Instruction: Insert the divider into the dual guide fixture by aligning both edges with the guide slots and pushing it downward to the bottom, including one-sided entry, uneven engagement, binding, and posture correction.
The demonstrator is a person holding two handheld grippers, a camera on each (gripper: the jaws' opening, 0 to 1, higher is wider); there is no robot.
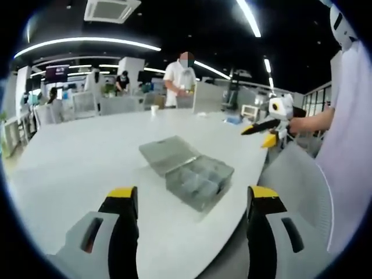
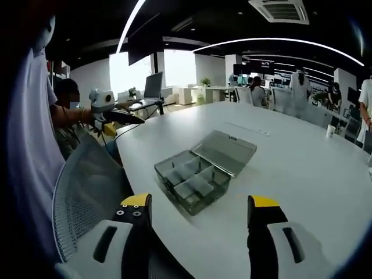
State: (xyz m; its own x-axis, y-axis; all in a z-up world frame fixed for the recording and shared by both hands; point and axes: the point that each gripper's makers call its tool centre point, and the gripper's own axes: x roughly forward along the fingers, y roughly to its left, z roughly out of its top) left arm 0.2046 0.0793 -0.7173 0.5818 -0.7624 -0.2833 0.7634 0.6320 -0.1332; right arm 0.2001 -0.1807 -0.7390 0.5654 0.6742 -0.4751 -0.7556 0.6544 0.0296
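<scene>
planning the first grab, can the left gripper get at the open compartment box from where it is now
Probably yes. The left gripper is open and the compartment box lies just ahead of its jaws on the white table, lid open, with nothing between them.

Left gripper [image 1: 192, 200]: jaws spread wide, yellow-tipped, nothing between them, held above the near edge of a white table [image 1: 81, 157]. Grey compartment box [image 1: 199, 181] lies on the table ahead, lid [image 1: 168, 154] swung fully open and flat beside it; dividers inside form a grid. Right gripper [image 1: 261, 132] enters from the right, held in a hand [image 1: 299, 124], clear of the box. Mesh chair back [image 1: 302, 186] at lower right. A person in white [image 1: 179, 84] stands beyond the table.
</scene>
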